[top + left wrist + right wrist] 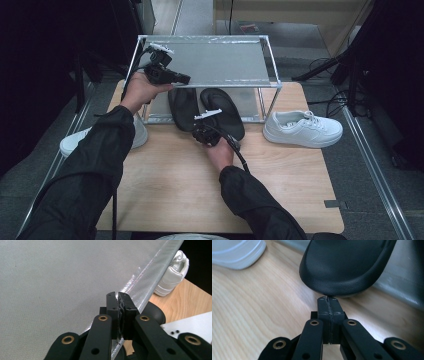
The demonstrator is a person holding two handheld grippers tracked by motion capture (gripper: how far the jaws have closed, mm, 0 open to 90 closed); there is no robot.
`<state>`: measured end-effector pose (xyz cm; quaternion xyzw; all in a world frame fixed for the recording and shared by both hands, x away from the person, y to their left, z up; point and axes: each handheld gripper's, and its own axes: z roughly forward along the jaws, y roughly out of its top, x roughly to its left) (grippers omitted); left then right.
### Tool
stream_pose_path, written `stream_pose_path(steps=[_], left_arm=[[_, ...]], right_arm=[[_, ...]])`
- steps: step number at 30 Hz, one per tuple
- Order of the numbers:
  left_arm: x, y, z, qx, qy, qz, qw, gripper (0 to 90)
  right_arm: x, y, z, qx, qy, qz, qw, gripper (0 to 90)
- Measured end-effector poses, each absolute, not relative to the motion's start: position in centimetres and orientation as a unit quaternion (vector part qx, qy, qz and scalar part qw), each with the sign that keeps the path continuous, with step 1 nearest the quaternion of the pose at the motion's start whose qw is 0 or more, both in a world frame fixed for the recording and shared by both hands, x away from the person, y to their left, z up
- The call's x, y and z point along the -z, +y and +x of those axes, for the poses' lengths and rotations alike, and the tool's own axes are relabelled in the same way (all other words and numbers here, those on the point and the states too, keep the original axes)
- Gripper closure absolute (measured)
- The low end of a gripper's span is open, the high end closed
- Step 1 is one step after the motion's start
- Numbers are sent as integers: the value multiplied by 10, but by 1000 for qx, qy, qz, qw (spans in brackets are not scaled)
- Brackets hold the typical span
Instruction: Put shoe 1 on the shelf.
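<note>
Two black slippers (207, 111) lie side by side at the frame's centre, half under the metal shoe rack (215, 60). The right claw (200, 134), pressed together, sits at one slipper's heel; the left claw (186, 78), also closed, hovers by the rack's top shelf. The wooden worktop (165, 180) also carries a white sneaker (302, 129) at right. The grey floor (370, 200) surrounds it.
</note>
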<state>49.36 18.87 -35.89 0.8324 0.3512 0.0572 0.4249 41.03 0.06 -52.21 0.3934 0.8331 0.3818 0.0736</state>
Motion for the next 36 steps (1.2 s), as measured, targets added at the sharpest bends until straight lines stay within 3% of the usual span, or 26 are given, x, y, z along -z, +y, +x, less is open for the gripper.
stream_pose_path(steps=[9, 18, 36], left_arm=[[359, 189, 493, -56, 352, 831, 426, 883], [360, 190, 493, -54, 352, 830, 429, 882], [361, 190, 494, -54, 355, 827, 433, 882]], right_arm=[[523, 26, 433, -371, 836, 401, 61, 900], [527, 37, 432, -377, 835, 397, 54, 900], [496, -24, 397, -397, 841, 363, 47, 900]])
